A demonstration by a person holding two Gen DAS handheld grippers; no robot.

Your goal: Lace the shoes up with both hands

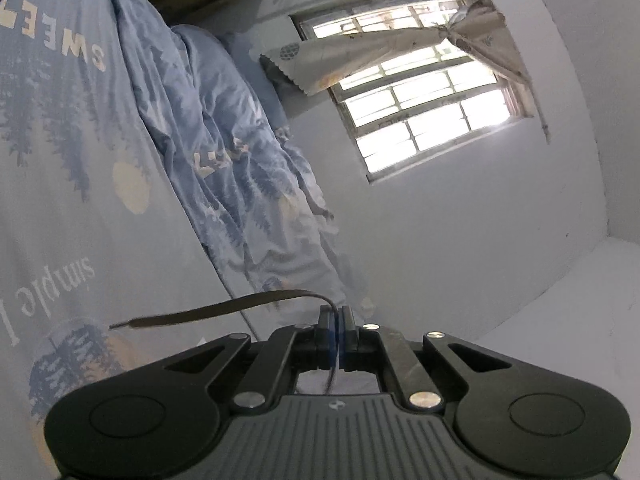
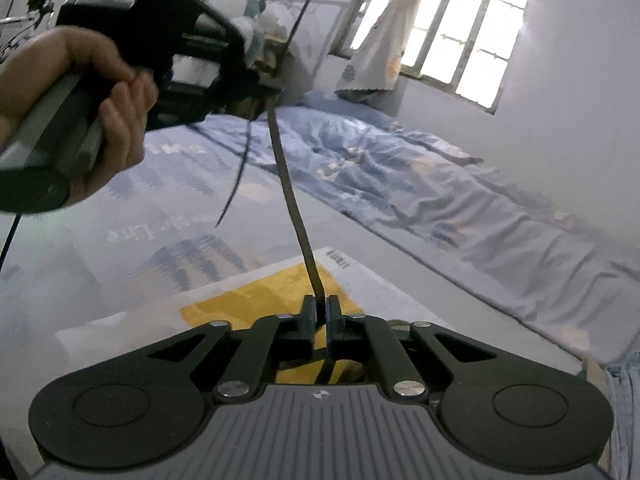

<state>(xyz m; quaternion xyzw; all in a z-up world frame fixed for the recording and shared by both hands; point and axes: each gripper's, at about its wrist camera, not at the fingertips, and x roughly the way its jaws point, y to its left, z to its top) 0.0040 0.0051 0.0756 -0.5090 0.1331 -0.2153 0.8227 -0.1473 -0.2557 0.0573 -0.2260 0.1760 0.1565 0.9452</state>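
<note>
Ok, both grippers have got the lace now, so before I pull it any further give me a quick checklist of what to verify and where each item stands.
1. Left gripper shut on the shoelace: ok, the lace passes between its closed fingers.
2. Right gripper shut on the lace: ok, the band runs straight into its closed fingers.
3. Lace between the two grippers taut and untangled: ok, it runs as one straight line in the right wrist view.
4. Free lace tip clear of snags: ok, it sticks out in the air over the bedsheet.
5. Shoe and eyelets lined up: cannot tell, no shoe is in view.
6. Hand firm on the left gripper's handle: ok.
</note>
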